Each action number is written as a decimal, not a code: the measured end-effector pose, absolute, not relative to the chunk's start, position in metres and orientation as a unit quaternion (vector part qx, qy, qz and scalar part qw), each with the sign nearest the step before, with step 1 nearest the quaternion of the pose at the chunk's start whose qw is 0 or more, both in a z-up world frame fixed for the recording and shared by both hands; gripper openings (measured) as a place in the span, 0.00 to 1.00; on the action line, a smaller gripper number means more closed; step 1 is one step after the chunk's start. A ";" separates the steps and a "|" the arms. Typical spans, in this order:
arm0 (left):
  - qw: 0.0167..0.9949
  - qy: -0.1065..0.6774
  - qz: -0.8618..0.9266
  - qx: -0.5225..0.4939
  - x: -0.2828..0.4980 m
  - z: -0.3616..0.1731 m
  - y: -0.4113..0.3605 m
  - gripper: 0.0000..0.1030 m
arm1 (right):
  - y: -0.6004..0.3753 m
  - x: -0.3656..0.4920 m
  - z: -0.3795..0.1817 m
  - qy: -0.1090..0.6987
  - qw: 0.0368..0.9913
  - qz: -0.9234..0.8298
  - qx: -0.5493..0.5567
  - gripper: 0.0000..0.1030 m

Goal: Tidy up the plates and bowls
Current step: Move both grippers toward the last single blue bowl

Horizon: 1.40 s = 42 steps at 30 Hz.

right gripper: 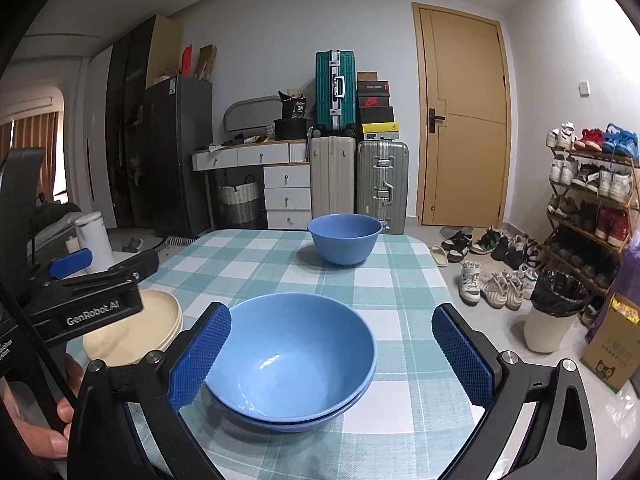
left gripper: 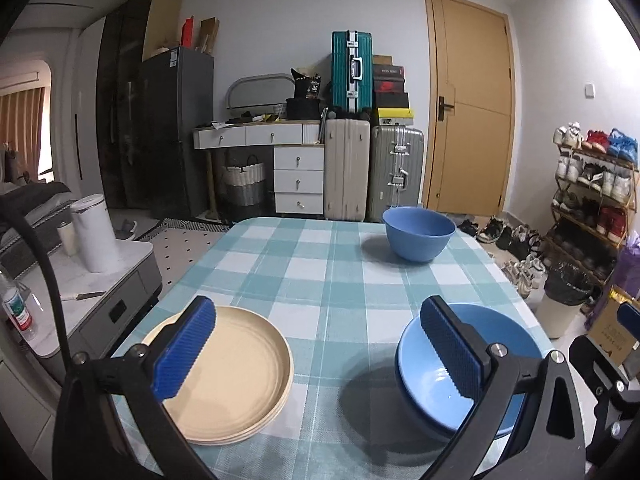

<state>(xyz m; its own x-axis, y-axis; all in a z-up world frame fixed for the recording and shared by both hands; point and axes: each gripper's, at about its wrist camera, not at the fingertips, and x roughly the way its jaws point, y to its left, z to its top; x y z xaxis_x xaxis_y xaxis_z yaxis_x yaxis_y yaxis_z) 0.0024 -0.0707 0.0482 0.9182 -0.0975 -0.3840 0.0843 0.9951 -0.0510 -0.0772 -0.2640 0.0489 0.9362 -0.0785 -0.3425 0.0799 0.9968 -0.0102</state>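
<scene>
left tongs (left gripper: pixel 320 356) spread, empty | right tongs (right gripper: pixel 332 356) spread, empty | lone bowl (right gripper: pixel 344 238) far ahead on tabletop (right gripper: pixel 248 264) | pinch rim squarely (thin wall), nest onto stacked bowls (right gripper: pixel 296 360) below

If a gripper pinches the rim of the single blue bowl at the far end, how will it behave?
The single blue bowl looks like light matte plastic, probably stiff. Its narrow base suggests it may tip when pushed. The deep curved wall could slip between flat pads.

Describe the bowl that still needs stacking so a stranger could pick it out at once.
Start at the checked tablecloth. At its far edge, toward the suitcases, a lone blue bowl stands upright. Unlike the nested blue bowls near the grippers, it sits single.
</scene>
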 end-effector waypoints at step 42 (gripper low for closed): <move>0.851 0.512 -0.114 0.011 0.362 0.061 -0.160 1.00 | -0.431 0.268 0.120 0.380 0.882 0.046 0.275 0.99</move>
